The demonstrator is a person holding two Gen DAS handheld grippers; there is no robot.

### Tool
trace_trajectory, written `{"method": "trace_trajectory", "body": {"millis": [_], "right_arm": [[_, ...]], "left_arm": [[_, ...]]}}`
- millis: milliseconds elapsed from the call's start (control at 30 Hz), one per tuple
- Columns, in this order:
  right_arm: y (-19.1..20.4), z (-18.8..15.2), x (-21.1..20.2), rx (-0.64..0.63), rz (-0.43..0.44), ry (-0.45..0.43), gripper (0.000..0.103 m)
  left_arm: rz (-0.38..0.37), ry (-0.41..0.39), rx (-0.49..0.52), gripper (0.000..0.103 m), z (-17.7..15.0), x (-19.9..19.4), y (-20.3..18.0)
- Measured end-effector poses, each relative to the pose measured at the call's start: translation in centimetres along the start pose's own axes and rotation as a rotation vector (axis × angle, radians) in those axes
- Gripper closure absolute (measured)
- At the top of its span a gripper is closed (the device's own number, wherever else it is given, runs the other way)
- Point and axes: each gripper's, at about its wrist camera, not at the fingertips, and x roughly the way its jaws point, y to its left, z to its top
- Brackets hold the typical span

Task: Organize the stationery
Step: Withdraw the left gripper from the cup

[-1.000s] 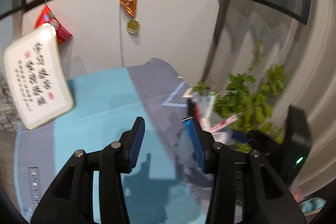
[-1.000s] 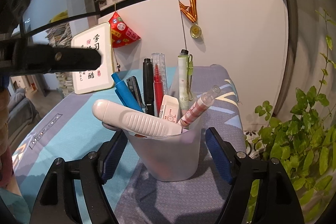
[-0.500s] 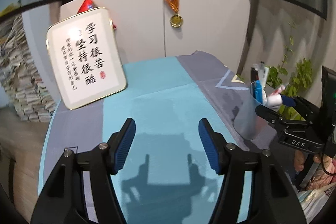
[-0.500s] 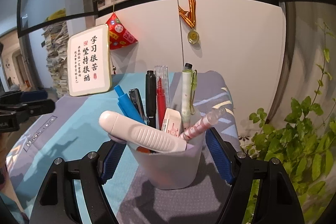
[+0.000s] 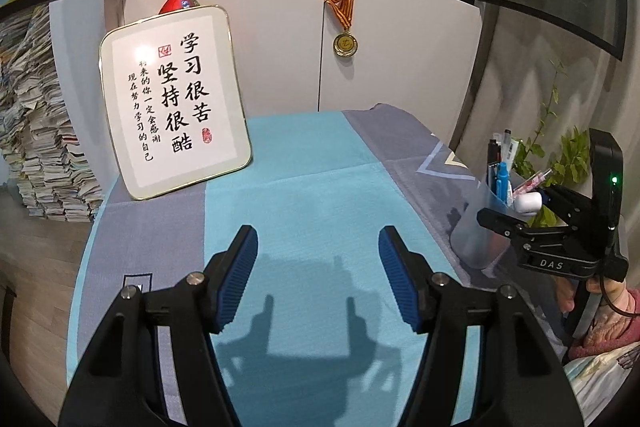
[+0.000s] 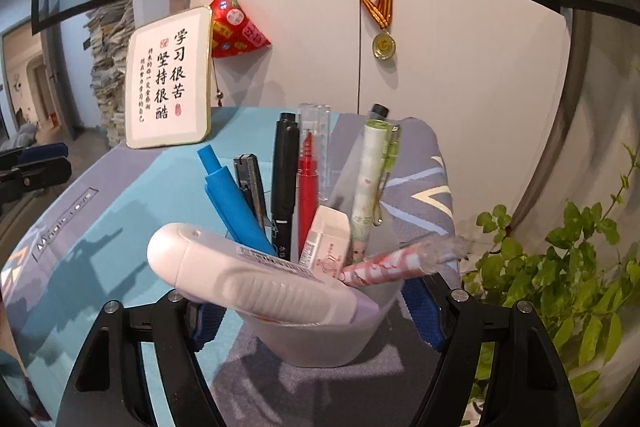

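A translucent pen cup (image 6: 320, 339) stands on the grey part of the table cloth, filled with several pens, an eraser (image 6: 326, 239) and a white utility knife (image 6: 248, 279) lying across its rim. My right gripper (image 6: 316, 319) is shut on the cup, blue pads against both sides. In the left wrist view the cup (image 5: 478, 227) and the right gripper (image 5: 516, 223) show at the right edge. My left gripper (image 5: 318, 275) is open and empty above the teal cloth.
A framed calligraphy board (image 5: 174, 119) leans on the cabinet at the table's back left. A medal (image 5: 345, 43) hangs on the cabinet door. A green plant (image 6: 560, 267) stands right of the table. Paper stacks (image 5: 36, 147) stand at the left.
My left gripper has swung left, away from the cup, and now faces the teal cloth and the board. The right gripper has stayed on the cup, which looks slightly nearer.
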Motion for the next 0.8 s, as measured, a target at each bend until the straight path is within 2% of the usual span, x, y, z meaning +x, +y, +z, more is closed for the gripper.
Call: {"method": "trace_trajectory", "body": {"millis": [33,333,600,800], "right_arm": [[0.3,0.1,0.0,-0.009,-0.008,-0.003,0.032],[2.1,0.4,-0.1,-0.002,-0.096,-0.013,0.033],[5.0,2.5,1.2,0.031,-0.066,-0.01,0.033],[8.5,5.6,3.7,0.092,-0.018,-0.033,0.033]], "left_arm": [[0.0,0.001,-0.003,0.041,0.0,0.1,0.1],[-0.004,0.011,-0.019,0.041,-0.3,0.4,1.2],[0.035,-0.005,-0.085,0.041,-0.8,-0.2,4.7],[0.066,-0.013,-0.113,0.041,-1.5,-0.7,7.3]]}}
